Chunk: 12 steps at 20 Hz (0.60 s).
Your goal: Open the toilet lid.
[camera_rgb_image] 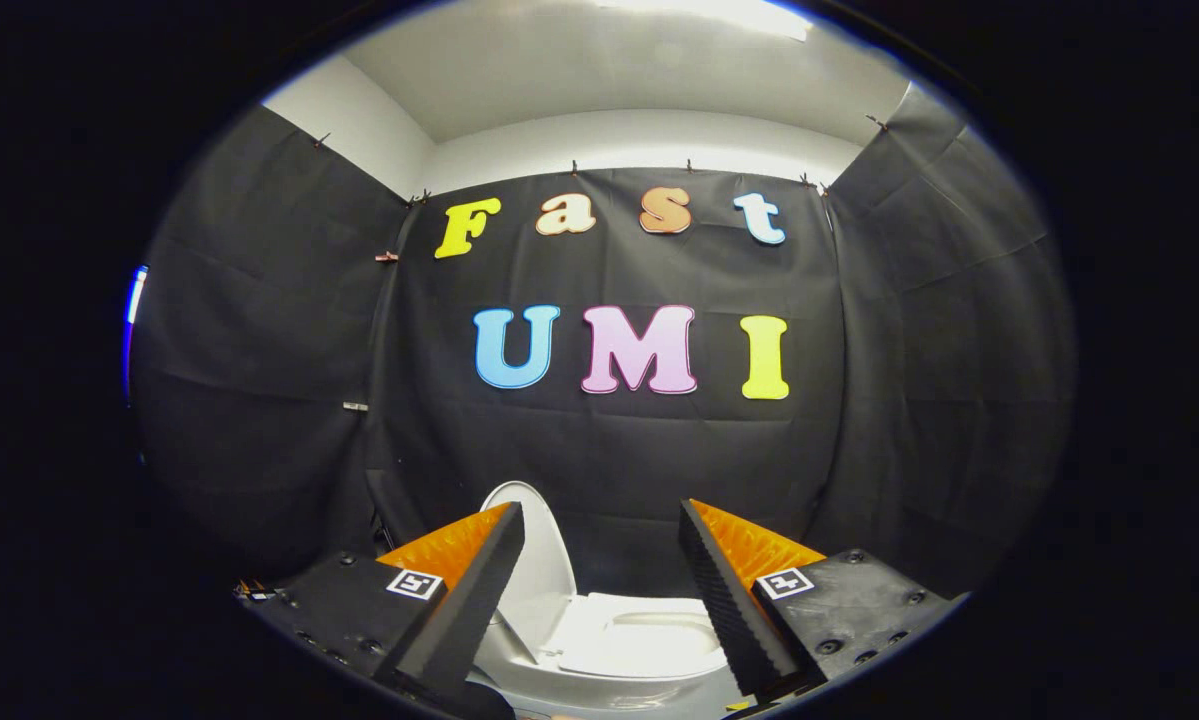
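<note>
Tongs (599, 590) spread wide, nothing held. Toilet (649, 650) sits below and just beyond the fingers. Lid (544, 560) already stands upright behind the left finger, leaning back toward the cloth wall; seat (659, 640) lies flat with the bowl opening visible. Judged: the lift looks done. To finish well, keep fingers off the lid's edge and back away straight, so it isn't nudged forward and dropped.
</note>
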Motion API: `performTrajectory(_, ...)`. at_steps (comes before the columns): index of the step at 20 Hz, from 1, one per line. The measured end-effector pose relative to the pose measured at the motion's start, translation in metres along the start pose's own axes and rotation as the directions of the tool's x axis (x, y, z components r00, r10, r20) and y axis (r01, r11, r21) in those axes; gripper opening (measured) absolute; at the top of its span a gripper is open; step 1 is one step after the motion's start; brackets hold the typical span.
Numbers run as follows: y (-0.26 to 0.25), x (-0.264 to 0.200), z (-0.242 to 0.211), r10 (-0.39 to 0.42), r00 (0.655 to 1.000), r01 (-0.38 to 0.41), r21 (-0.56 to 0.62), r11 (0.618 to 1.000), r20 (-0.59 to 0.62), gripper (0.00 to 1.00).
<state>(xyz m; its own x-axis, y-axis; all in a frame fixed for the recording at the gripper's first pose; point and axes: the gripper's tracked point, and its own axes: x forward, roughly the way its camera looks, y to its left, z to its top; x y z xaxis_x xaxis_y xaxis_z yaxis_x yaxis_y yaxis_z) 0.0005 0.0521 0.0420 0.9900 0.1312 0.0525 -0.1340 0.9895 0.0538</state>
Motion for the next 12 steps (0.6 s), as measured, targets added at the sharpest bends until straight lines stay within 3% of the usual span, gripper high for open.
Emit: performTrajectory(12, -0.0006, -0.0029, 0.0015, -0.001, 1.000, 0.001, 0.007, 1.000, 0.004, 0.98)
